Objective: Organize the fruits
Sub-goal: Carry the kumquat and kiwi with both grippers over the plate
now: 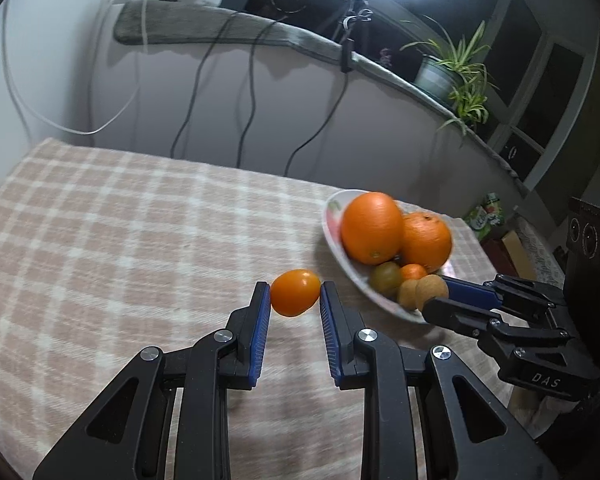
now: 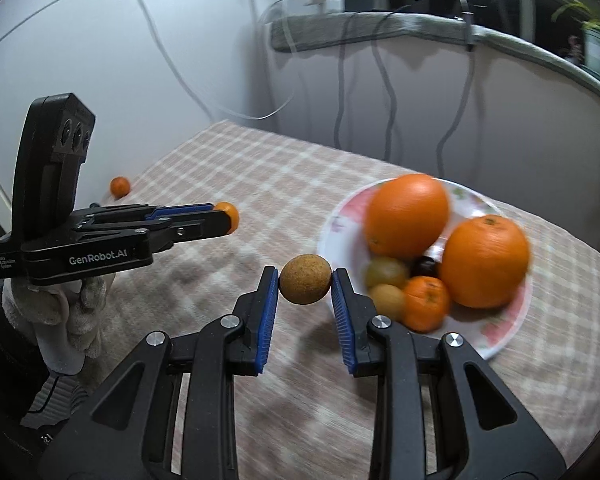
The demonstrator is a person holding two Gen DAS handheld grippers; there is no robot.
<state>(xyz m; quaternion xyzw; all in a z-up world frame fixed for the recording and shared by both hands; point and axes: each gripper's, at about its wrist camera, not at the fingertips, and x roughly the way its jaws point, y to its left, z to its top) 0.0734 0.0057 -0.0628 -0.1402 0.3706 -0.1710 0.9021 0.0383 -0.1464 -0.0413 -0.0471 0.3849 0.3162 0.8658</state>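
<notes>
From the left wrist, the left tongs (image 1: 295, 294) pinch a smooth kumquat (image 1: 295, 292) above the desk (image 1: 100, 240), liable to squirt out, while from the right wrist the right tongs (image 2: 305, 280) pinch a round brown fruit (image 2: 305, 279) beside the crowded plate (image 2: 500, 336), where it might roll off.

The surface (image 2: 204, 160), under a pink-and-cream checked cloth (image 1: 100, 240), bears 1 floral plate (image 2: 496, 328) and 1 small orange fruit (image 2: 120, 186).

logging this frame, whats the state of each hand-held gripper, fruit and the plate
left hand-held gripper: shut on small orange fruit, lifted
right hand-held gripper: shut on brown round fruit
plate: holding two big oranges and small fruits
loose small orange fruit: on tablecloth
</notes>
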